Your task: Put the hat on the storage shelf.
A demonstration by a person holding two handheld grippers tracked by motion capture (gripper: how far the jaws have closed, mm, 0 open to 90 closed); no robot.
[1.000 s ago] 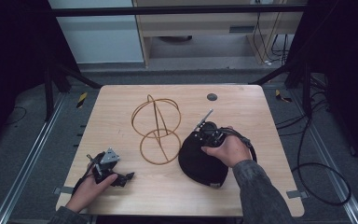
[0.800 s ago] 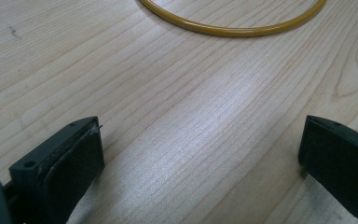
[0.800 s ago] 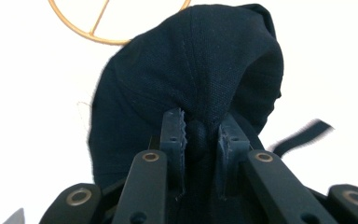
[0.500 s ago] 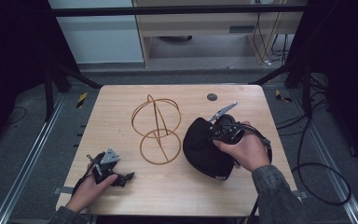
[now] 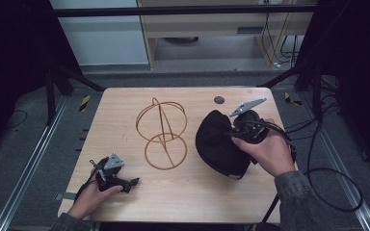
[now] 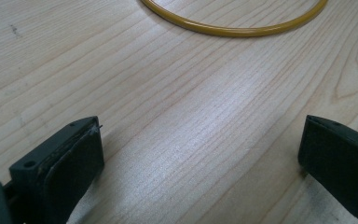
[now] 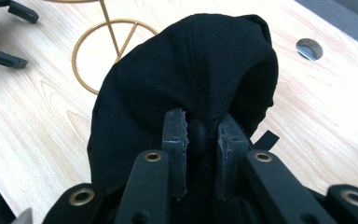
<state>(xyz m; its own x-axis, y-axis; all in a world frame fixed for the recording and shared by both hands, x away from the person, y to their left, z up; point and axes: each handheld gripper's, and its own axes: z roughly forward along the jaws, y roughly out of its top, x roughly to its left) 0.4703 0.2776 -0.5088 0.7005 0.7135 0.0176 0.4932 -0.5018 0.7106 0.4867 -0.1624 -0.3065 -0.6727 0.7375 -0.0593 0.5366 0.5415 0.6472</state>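
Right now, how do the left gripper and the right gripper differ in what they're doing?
The left gripper lies low on the table near its front edge, jaws wide apart with nothing between them; the right gripper is closed, pinching a fold of the black cap. The left sits short of the gold wire stand; the right is across from it. A hand holds each.

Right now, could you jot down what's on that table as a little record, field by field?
surface: pale wooden table
held item: black cap, lifted and bunched
right gripper: jaws pinched on a fold of the cap's fabric
left gripper: jaws wide apart, nothing between them, low over the table near its front left corner
stand: gold wire stand made of rings, upright mid-table, left of the cap, nothing hung on it
other: small round hole cover near the far edge
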